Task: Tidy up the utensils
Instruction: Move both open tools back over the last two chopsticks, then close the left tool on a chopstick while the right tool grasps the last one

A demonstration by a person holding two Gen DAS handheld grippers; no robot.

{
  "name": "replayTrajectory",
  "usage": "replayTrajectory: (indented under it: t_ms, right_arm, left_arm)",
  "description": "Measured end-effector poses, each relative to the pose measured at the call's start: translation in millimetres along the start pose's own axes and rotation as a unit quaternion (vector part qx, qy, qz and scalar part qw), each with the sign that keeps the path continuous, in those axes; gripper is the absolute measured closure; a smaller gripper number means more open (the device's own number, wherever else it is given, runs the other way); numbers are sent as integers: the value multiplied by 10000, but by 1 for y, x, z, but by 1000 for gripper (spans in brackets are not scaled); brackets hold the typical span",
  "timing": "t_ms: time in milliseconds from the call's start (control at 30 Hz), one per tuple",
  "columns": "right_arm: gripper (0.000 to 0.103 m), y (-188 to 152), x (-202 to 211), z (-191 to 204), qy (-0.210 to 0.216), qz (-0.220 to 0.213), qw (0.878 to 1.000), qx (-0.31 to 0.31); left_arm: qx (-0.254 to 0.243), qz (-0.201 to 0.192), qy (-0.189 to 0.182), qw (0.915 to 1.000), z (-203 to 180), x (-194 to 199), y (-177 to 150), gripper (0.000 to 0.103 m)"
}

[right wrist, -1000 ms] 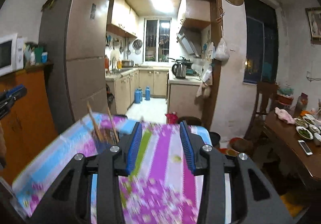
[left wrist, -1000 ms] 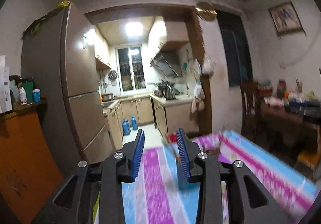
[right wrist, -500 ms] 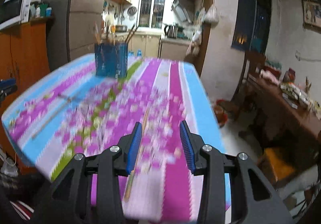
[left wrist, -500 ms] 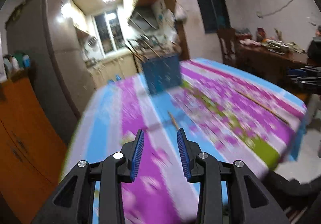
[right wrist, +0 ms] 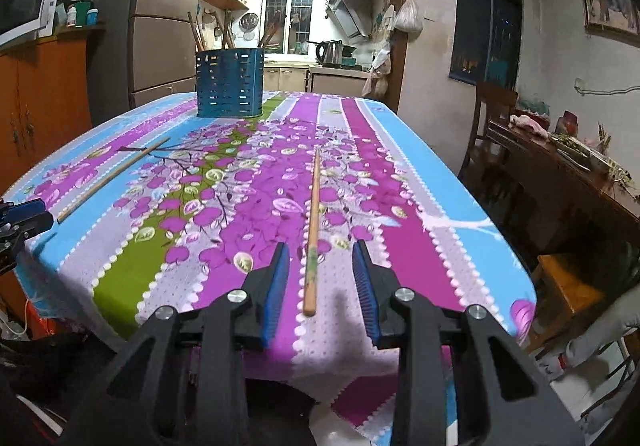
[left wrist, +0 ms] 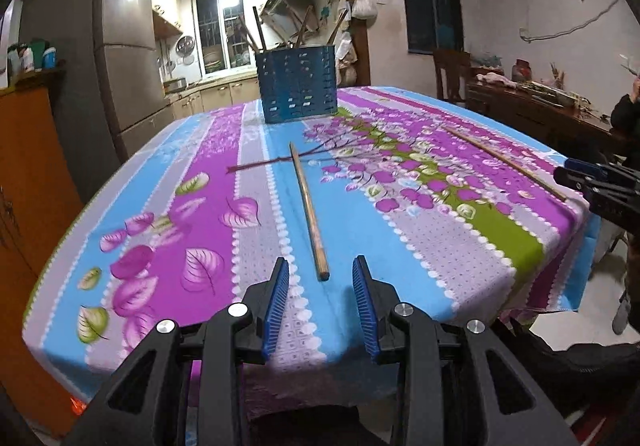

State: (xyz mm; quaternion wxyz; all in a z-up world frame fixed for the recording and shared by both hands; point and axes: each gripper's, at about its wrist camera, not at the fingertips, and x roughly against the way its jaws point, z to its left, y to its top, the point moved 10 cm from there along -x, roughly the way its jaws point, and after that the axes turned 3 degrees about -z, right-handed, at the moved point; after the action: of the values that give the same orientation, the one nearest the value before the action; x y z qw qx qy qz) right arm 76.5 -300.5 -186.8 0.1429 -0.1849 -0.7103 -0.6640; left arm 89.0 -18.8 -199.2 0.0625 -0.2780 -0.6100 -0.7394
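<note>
A blue perforated utensil holder [left wrist: 297, 83] with several sticks in it stands at the table's far end; it also shows in the right wrist view [right wrist: 230, 82]. One wooden chopstick [left wrist: 308, 206] lies lengthwise before my open left gripper [left wrist: 321, 278], its near end just ahead of the fingertips. A second chopstick [right wrist: 313, 222] lies with its near end between the open jaws of my right gripper [right wrist: 320, 260]. Each chopstick also shows in the other view: the right one [left wrist: 502, 158], the left one [right wrist: 114, 176].
The table wears a floral striped cloth [left wrist: 440, 230]. An orange cabinet [left wrist: 24, 182] and a fridge [left wrist: 120, 58] stand at left, a dark side table with dishes [right wrist: 568, 166] and a chair [right wrist: 494, 114] at right. The kitchen lies beyond.
Both grippers have tilted down from facing the kitchen and dropped toward the table's near edge. Each now lines up with one chopstick. Both stayed open.
</note>
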Motion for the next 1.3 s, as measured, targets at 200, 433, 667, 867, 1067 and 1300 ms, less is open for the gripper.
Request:
replayTrajectory:
  t_ms: [200, 433, 667, 867, 1067, 1300]
  right_arm:
    - [76, -5, -4, -1, -10, -54, 10000, -54]
    - [77, -5, -17, 1, 66, 65, 9999, -100]
    - [79, -17, -2, -5, 14, 88, 9997, -243]
    - [84, -21, 5, -2, 41, -54, 9999, -143]
    - [89, -23, 5, -1, 135, -104, 9996, -217]
    - [90, -24, 6, -2, 228, -240, 9986, -404]
  left_arm:
    - [-130, -185, 251, 9994, -3, -9, 0, 74]
    - [-308, -363, 410, 9980, -13, -9, 1, 89]
    - [-439, -426, 564, 9965, -16, -10, 0, 90]
    - [-490, -440, 626, 9959, -18, -9, 1, 90]
    - [-625, -469, 724, 9943, -21, -10, 0, 90]
    - [-616, -495, 724, 9942, -21, -9, -1, 90]
